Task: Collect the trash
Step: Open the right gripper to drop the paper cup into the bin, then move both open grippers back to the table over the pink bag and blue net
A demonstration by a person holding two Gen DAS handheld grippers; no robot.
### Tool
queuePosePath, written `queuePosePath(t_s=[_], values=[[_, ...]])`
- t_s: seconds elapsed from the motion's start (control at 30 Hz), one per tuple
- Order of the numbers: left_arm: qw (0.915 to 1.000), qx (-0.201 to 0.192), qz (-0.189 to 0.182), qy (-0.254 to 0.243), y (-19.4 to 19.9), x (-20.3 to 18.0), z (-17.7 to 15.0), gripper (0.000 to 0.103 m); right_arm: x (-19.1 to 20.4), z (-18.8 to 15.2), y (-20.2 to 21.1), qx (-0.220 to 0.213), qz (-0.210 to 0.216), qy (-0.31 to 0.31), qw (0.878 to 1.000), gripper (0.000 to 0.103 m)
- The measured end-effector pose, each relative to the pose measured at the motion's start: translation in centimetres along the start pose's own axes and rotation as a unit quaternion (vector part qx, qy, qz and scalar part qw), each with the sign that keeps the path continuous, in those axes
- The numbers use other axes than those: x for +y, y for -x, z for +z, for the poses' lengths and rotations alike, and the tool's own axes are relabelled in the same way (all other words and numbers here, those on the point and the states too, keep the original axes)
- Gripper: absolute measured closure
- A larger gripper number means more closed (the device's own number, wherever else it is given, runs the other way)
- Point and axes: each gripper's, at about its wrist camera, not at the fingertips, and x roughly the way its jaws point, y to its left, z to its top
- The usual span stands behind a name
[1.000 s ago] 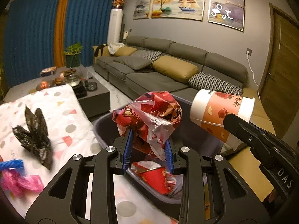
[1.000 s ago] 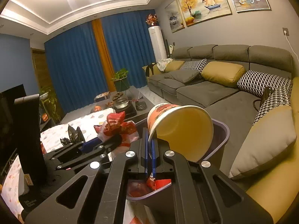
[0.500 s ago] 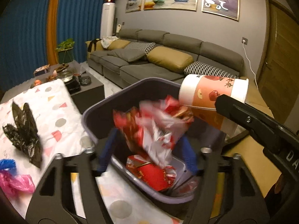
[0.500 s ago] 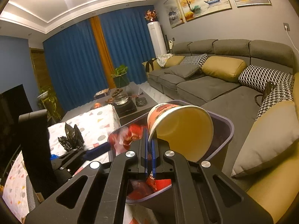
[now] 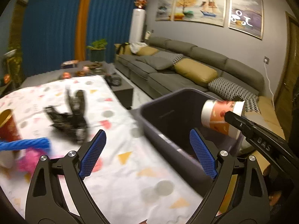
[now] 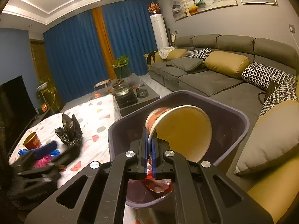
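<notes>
Grey plastic, the trash bin [image 6: 241, 119] stands at the tabletop [image 5: 115, 179] edge, red wrappers [image 6: 158, 184] at its bottom. The right claw [image 6: 149, 149] pinches the rim of a paper cup [image 6: 183, 130], tilted over the bin's open mouth. The left claw [image 5: 147, 153] is spread and bare above the tabletop's bin-side edge. At 10 o'clock from it lies a black bag [image 5: 71, 117], open cloth between.

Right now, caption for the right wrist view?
Right claw shut on cup rim, held over purple bin with red wrappers inside.
</notes>
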Motion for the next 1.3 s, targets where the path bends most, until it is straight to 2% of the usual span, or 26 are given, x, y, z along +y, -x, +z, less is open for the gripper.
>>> queuePosePath(t_s=[0.17,0.23,0.3,0.33,0.47,0.7,0.97,1.3], values=[[0.999,-0.019,0.034,0.023,3.5,3.0,-0.6,0.01,0.3,-0.2,-0.3,0.008,-0.006,0.001,1.0,0.098],[0.9977,-0.027,0.052,0.032,4.8,4.6,-1.0,0.009,0.4,-0.3,-0.4,0.012,-0.007,0.002,1.0,0.092],[0.9962,-0.029,0.07,0.043,5.8,6.1,-1.5,0.008,0.5,-0.3,-0.3,0.011,-0.011,0.001,1.0,0.068],[0.9952,-0.03,0.078,0.05,6.2,7.0,-1.8,0.008,0.6,-0.4,-0.2,0.008,-0.012,0.0,1.0,0.064],[0.99,-0.031,0.112,0.08,8.1,10.4,-2.6,0.008,1.1,-0.4,0.4,0.005,-0.014,0.002,1.0,0.06],[0.979,-0.047,0.172,0.1,11.2,14.8,-3.7,0.008,4.8,-1.2,1.8,-0.013,-0.002,0.027,1.0,0.043],[0.9662,-0.046,0.223,0.121,13.9,19.3,-4.8,0.008,11.2,-3.7,1.7,0.003,0.055,0.053,0.997,0.035],[0.9569,-0.047,0.246,0.146,15.7,22.7,-6.1,0.008,19.2,-6.3,-0.3,0.039,0.118,0.095,0.988,0.035]])
